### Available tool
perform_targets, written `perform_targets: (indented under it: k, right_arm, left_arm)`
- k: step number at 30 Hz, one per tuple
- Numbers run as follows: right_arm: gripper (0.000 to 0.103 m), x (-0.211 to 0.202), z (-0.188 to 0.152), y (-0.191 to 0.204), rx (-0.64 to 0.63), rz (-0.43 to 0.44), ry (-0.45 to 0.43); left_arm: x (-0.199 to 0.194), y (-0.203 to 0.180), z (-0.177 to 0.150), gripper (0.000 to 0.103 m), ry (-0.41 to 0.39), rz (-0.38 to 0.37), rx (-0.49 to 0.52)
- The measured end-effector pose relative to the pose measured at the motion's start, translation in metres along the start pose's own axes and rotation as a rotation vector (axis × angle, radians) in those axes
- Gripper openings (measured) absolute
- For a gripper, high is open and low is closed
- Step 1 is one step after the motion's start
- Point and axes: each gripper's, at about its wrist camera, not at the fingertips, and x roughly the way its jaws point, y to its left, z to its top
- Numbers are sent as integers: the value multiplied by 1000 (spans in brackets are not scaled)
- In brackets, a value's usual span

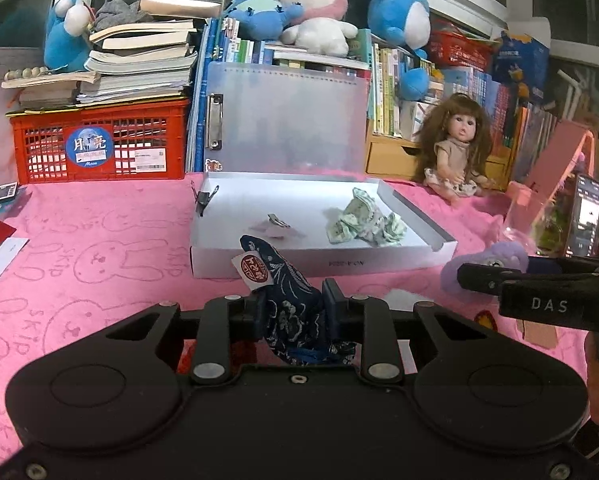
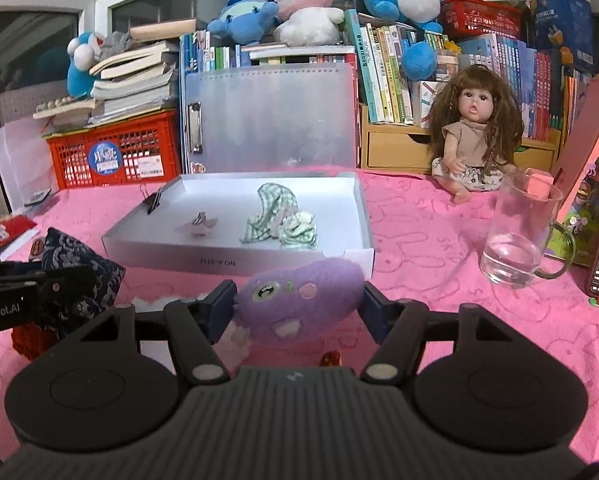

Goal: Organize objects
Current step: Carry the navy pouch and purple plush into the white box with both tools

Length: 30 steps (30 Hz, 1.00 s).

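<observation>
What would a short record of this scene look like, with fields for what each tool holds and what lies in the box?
left tool: shut on a dark blue patterned pouch
right tool: shut on a purple plush toy
box: white, open, on the pink cloth
in the box: green checked cloth, black binder clip on its left wall, small pale hair clip
right of the box: glass mug with some water
behind: doll, books, stuffed animals

Lighting: you get dim, even indoor light with a bluish cast; dark window panes behind. Shadows: soft, faint. Distortion: strong fisheye curving and dark corners in both views. Focus: your near gripper bodies slightly soft; some noise.
</observation>
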Motion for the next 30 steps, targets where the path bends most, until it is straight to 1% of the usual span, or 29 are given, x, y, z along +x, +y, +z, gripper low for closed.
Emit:
perform_targets:
  k: [11, 18, 30]
  right_arm:
    - [68, 11, 20, -20, 120, -5, 27]
    - [68, 19, 34, -34, 146, -23, 28]
    - [68, 47, 53, -48, 167, -27, 45]
  left_arm:
    - [14, 5, 21, 26, -8, -3, -5]
    - [32, 3, 36, 26, 2, -5, -8]
    - [73, 12, 60, 26, 50, -6, -62]
